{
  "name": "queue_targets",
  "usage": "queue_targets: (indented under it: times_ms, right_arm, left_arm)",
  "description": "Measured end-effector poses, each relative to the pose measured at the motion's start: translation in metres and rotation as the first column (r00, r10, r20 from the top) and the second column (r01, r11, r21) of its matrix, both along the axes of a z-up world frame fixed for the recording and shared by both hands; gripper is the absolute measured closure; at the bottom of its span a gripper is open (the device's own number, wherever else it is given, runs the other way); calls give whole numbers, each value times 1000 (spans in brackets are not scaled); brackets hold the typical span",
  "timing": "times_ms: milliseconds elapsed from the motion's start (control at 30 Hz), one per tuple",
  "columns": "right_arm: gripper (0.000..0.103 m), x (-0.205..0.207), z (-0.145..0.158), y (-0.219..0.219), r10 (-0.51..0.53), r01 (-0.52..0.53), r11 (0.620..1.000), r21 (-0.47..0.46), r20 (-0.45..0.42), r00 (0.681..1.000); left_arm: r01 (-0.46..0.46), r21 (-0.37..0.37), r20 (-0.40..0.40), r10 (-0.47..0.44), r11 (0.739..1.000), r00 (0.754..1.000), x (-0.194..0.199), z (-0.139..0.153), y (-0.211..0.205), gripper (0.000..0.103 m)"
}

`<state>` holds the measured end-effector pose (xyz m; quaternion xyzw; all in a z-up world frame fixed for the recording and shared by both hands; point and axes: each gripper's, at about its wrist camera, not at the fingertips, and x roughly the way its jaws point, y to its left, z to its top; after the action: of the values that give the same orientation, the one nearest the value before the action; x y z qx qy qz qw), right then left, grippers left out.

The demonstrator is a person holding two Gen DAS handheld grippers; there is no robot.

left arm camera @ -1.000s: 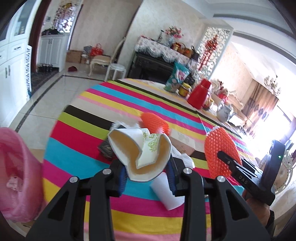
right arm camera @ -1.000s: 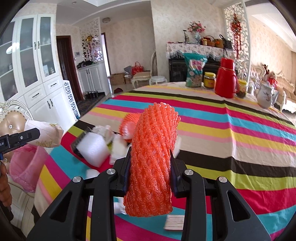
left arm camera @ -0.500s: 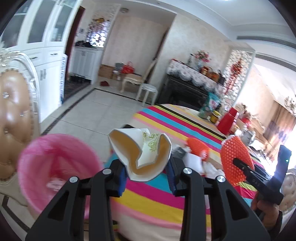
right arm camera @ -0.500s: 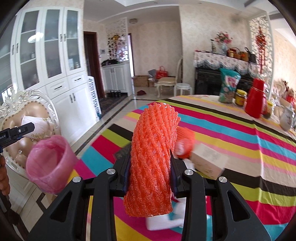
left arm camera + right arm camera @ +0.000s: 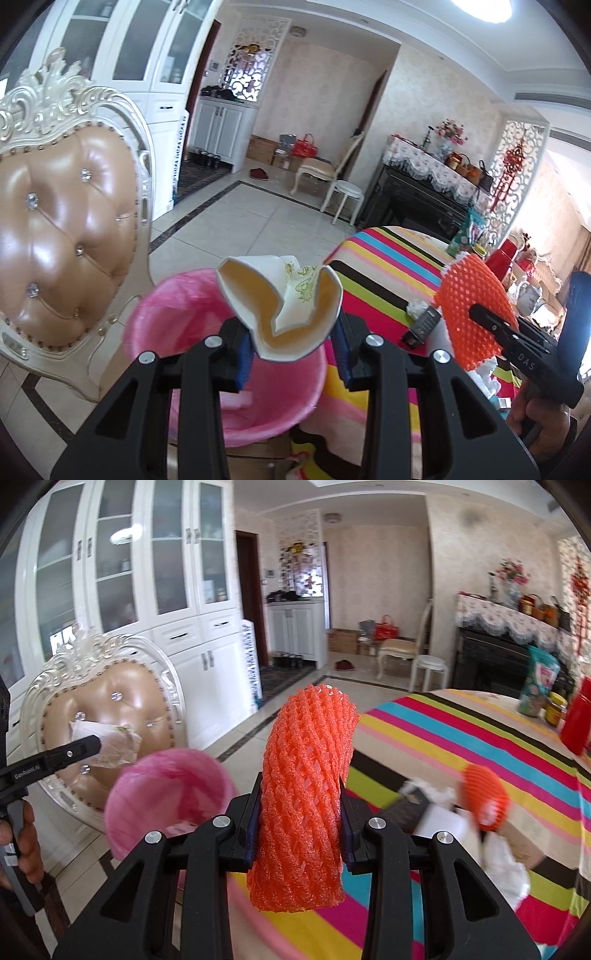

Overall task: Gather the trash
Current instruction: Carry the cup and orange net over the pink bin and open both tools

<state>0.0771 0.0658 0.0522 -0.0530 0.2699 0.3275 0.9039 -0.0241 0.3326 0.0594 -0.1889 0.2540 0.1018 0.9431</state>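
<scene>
Pinching a crushed paper cup (image 5: 284, 306), the left tool (image 5: 291, 354) hangs over the pink bin's rim (image 5: 147, 306). The right tool (image 5: 299, 834) squeezes an orange foam net (image 5: 306, 782) beside the striped surface's edge (image 5: 373, 716); open floor (image 5: 258, 221) lies beyond.

Orange foam net (image 5: 304, 794); pink bin (image 5: 184, 314); rainbow-striped tablecloth (image 5: 461, 738); white-and-cream cup (image 5: 280, 306).

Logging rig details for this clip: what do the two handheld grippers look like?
Both are matte black plastic with angular, cut-out finger arms, silver screws and blue pads. Seen side-on, the left gripper bears small white lettering; the right gripper reads "DAS". No sleeves or cables show.
</scene>
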Motion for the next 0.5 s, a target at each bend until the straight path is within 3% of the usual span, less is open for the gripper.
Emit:
queue_targets:
  times_ms: [500]
  right_arm:
    - [69, -24, -19, 124, 184, -186, 981, -57, -39, 982]
  left_arm:
    - [-69, -19, -17, 68, 997, 998, -23, -9, 41, 68]
